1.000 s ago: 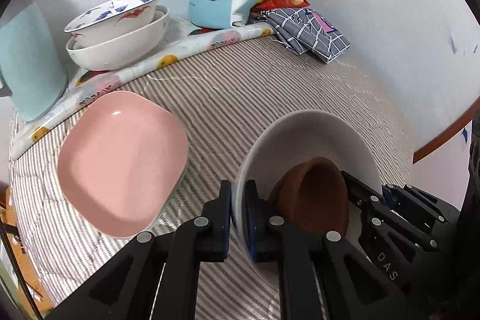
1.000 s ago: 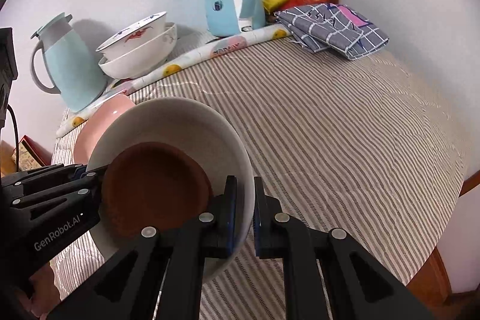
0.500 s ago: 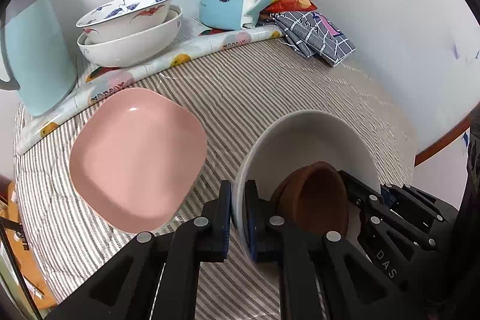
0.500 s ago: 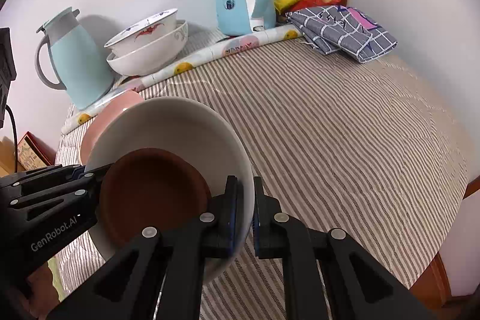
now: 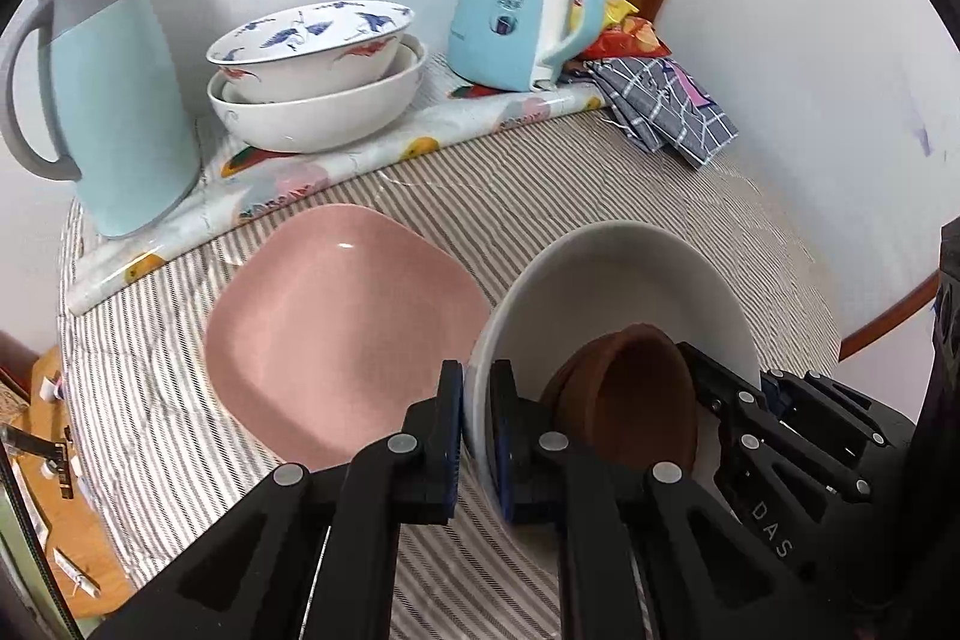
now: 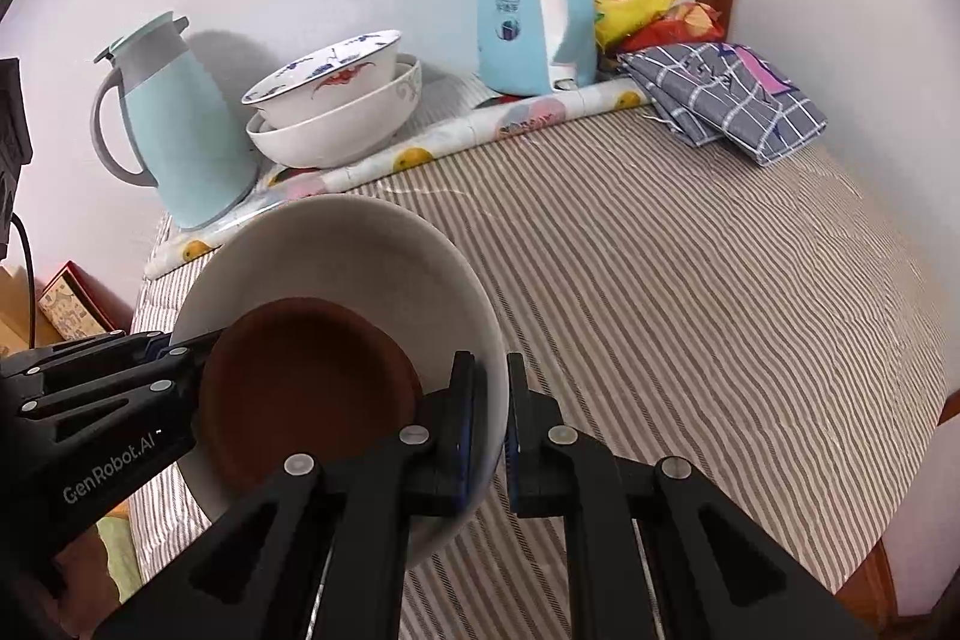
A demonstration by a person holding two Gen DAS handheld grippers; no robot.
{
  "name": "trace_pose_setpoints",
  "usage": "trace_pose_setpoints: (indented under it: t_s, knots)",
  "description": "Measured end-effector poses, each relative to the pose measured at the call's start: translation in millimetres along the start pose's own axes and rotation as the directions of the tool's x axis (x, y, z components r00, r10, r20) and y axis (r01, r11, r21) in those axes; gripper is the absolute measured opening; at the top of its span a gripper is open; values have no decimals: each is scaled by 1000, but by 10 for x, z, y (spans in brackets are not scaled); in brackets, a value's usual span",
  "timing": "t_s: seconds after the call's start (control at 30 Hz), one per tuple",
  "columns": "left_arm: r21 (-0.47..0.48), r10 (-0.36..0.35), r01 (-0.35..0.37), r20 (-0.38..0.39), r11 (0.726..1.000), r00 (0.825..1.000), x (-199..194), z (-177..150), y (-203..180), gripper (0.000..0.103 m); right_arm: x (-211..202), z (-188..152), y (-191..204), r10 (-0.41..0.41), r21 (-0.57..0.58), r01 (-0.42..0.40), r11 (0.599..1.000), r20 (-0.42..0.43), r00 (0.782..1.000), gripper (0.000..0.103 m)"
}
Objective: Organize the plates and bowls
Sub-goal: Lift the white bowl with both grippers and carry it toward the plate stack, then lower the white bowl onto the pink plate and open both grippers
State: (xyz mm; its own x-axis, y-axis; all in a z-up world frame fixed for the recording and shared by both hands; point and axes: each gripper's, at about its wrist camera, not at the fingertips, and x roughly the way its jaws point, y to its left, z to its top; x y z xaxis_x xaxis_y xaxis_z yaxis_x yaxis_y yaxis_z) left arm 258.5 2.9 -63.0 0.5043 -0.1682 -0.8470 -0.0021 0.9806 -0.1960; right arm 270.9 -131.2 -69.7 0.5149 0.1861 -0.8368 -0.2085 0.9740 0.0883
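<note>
Both grippers hold one white bowl point(image 5: 606, 274) with a small brown bowl point(image 5: 642, 400) inside it, lifted above the striped table. My left gripper point(image 5: 477, 430) is shut on the bowl's near-left rim. My right gripper point(image 6: 487, 430) is shut on the opposite rim of the white bowl point(image 6: 360, 250); the brown bowl point(image 6: 306, 382) shows inside. A pink square plate point(image 5: 342, 322) lies on the table just left of the held bowl. Two stacked white bowls point(image 5: 318, 82), the top one with blue and red painting, stand at the back; they also show in the right wrist view point(image 6: 336, 100).
A pale blue thermos jug point(image 5: 114, 88) stands back left, a blue kettle point(image 5: 528, 10) back centre, folded checked cloth point(image 5: 666, 106) and snack bags point(image 6: 654, 10) back right. A rolled patterned sheet point(image 5: 360, 160) runs across the back. The striped tablecloth point(image 6: 690, 280) stretches right.
Both grippers have carried the white bowl with the brown bowl forward and left, toward the pink plate and the stacked bowls, which now look nearer. Both grips are unchanged.
</note>
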Motion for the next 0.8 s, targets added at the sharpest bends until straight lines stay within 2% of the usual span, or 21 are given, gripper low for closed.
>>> trace_pose_setpoints:
  t_s: [0.8]
  knots:
    - [-70,34,-34,0,997,999,170,224,512,10,399,306,383,39,-36,-40,999,-23,999,9]
